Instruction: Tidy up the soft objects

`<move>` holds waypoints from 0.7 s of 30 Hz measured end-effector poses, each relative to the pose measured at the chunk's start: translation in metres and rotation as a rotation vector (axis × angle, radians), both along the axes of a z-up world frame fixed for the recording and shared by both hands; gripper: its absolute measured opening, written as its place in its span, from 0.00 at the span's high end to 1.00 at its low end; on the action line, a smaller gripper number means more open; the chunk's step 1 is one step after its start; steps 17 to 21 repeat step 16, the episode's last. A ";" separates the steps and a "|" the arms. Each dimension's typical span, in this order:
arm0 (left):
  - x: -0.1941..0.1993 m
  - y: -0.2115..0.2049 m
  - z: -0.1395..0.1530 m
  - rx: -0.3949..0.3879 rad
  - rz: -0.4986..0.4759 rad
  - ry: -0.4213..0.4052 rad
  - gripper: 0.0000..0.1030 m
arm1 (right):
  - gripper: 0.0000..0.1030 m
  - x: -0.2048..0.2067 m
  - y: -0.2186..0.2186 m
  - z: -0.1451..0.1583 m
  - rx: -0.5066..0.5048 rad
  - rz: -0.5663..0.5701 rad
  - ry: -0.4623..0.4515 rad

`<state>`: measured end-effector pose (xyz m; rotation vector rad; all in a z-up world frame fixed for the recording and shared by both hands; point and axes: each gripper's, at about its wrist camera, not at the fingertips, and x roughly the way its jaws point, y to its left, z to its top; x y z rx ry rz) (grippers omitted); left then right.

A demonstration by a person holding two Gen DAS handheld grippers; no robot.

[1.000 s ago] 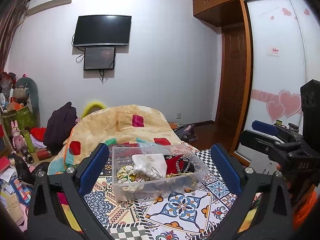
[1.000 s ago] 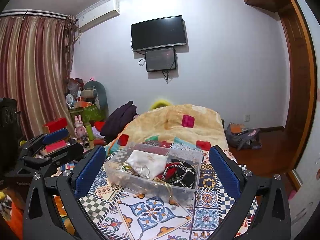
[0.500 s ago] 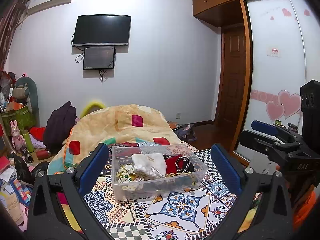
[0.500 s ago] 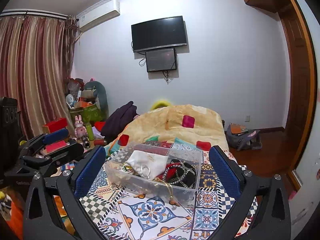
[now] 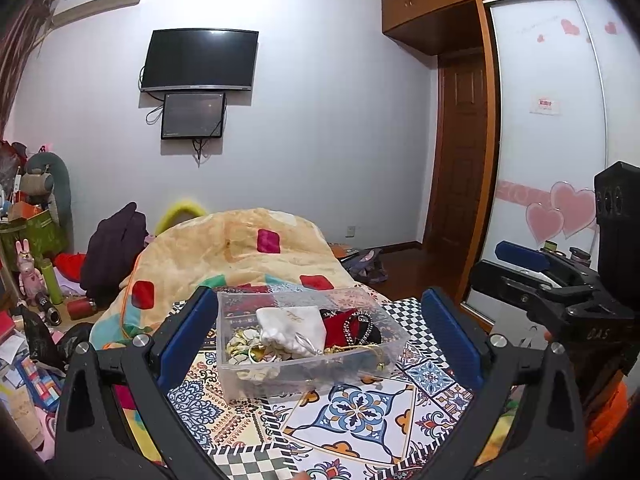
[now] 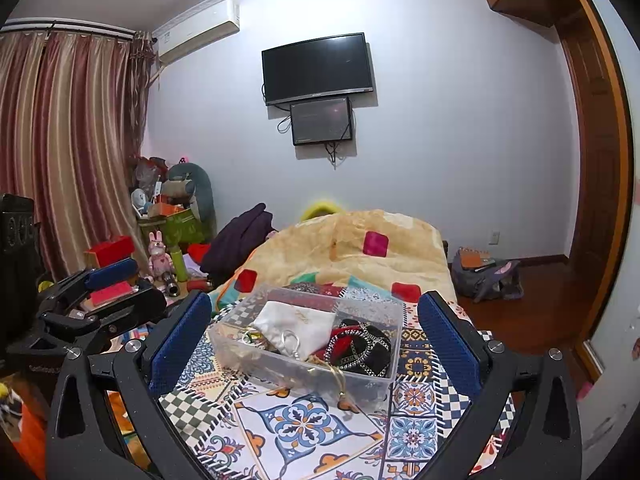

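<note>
Soft pouches sitting in a clear box

A clear plastic box (image 5: 308, 376) is resting on the patterned cloth, holding a white drawstring pouch (image 5: 294, 330) lying beside a red-and-black beaded pouch (image 6: 360, 344), touching it.

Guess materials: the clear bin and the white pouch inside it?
Clear bin: looks like thin rigid plastic, glossy and see-through; the patterned cloth shows through its walls.
White pouch: seems woven fabric, possibly satin or cotton; soft creases, faint sheen, gold lettering. Exact fibre unclear.
Both hand-held grippers, left and right, are open, touching neither.
</note>
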<state>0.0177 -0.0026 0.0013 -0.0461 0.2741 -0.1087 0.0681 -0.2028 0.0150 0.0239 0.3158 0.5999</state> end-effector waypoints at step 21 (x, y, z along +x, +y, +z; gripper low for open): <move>0.001 0.002 0.001 -0.009 0.020 0.007 0.00 | 0.00 0.004 0.001 0.000 -0.005 -0.002 0.010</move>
